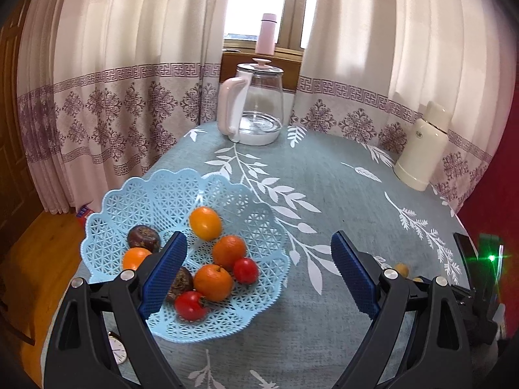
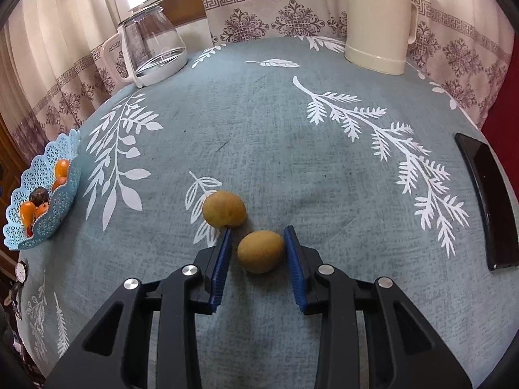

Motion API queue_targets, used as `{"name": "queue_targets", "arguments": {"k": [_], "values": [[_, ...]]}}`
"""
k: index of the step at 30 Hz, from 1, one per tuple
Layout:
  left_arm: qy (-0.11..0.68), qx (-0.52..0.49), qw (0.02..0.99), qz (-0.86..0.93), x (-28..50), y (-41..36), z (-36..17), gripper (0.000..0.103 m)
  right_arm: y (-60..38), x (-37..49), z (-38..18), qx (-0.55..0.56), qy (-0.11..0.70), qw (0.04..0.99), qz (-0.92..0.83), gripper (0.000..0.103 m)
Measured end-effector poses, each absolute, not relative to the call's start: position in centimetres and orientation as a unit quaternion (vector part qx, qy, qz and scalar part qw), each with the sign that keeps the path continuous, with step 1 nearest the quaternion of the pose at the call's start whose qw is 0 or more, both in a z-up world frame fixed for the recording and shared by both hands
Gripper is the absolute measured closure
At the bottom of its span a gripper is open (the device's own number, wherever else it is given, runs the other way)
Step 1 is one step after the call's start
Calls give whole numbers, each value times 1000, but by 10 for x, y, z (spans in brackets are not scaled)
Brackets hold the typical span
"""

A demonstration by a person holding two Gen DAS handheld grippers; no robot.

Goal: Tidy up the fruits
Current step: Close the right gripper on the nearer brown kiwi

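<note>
1. Closest to you in the right wrist view: your right gripper (image 2: 258,235) has the near yellow-brown fruit (image 2: 260,252) sitting between its blue pads. The right pad looks like it's touching the fruit; there's a thin gap on the left side, so the jaws are narrowed around it but I can't tell if it's actually clamped. The fruit rests on the tablecloth (image 2: 259,129).
2. Going left to right there: the blue lattice basket (image 2: 69,149) hangs at the far left edge, the second yellow-brown fruit (image 2: 223,209) lies just beyond your left pad's tip, and a black tray (image 2: 486,201) sits well off to the right.
3. Your left gripper (image 1: 259,243) is spread wide, holding nothing.
4. Left wrist view, left to right: the basket (image 1: 155,191) lies under your left finger, holding oranges, two red tomatoes and dark purple fruits. The right finger hovers over bare cloth.
5. At the back: a glass kettle (image 1: 256,107), then a cream thermos (image 1: 421,149).
</note>
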State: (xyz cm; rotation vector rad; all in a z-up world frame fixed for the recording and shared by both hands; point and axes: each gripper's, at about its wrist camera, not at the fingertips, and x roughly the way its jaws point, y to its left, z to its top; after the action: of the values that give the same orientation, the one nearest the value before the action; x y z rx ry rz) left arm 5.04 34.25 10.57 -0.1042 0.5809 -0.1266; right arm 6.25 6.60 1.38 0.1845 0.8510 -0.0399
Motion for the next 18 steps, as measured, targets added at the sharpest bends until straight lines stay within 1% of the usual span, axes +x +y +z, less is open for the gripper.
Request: {"name": "queue_targets", "arguments": {"k": [1,11,18], "values": [[288,-50,954,-64,51,340,105,12,66,61,15,88,411,907,-19,74],[302,-20,948,-96,56,293,97,12,38,40,24,101,385,917,-32,74],[325,13,937,-128,67,245,81,11,18,40,21,136,376,916,-30,74]]}}
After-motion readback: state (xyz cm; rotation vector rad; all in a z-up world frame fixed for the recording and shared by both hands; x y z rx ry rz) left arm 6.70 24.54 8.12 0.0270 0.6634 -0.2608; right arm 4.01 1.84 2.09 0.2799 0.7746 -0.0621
